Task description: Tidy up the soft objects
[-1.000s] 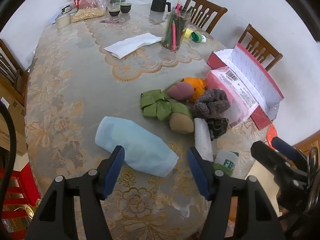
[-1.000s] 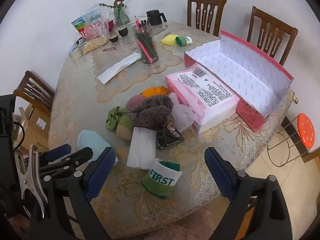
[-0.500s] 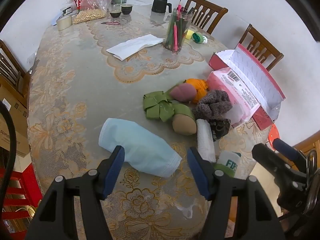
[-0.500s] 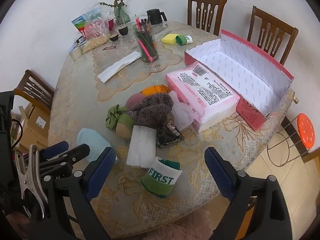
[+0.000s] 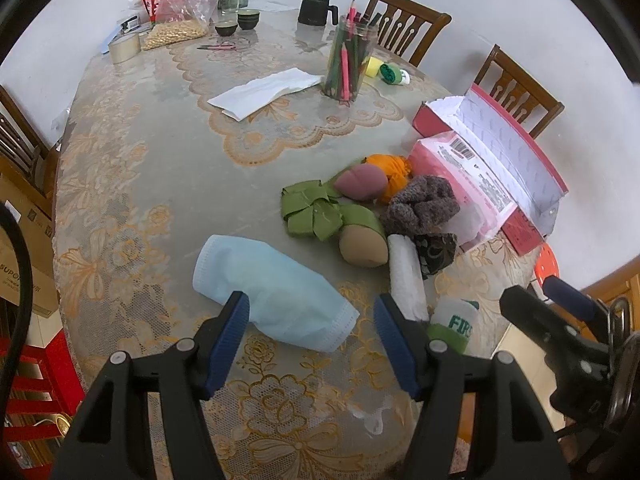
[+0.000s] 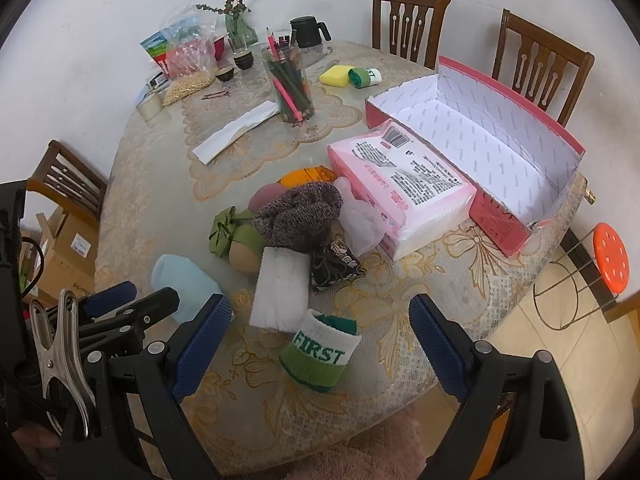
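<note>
On lace tablecloth, crinkled blue mask, ribbed green sock, fuzzy brown knit

Both wrist cams look down, close, from the tabletop near edge; shared: soft pile, red box.

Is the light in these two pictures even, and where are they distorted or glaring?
Left wrist view: soft even light, faint glare on the glossy lace-covered table, edges bent by the fisheye, black corners. Right wrist view: same soft light, sharp print on the green-and-white FIRST sock; the open pink cardboard box curves near the rim.
</note>
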Demonstrator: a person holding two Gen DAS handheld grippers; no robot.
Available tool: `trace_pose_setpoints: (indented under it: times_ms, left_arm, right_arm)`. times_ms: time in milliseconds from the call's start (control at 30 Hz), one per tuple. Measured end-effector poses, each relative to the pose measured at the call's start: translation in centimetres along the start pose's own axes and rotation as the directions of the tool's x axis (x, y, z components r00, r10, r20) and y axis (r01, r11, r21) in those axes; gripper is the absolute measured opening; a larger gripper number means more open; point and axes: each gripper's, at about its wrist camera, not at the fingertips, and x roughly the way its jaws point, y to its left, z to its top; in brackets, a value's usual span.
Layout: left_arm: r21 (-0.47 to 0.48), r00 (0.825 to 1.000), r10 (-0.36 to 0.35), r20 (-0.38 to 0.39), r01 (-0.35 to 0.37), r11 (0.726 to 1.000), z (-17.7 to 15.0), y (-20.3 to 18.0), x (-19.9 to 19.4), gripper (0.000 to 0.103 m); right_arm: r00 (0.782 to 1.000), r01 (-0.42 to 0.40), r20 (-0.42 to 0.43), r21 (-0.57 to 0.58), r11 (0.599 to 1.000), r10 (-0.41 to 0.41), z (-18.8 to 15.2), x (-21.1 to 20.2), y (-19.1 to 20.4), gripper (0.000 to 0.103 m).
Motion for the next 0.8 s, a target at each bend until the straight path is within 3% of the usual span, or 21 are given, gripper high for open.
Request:
trace_pose_setpoints:
  times_ms: [800]
  left_arm:
    - [0.002, 1.0, -0.001, -0.002, 0.001, 1.0, -0.11, -0.41, -0.02, 0.068]
  right_arm:
    - [1.0, 0.001, -0.005, 0.0, 1.0, -0.001, -0.18, -0.01, -0.2, 0.093]
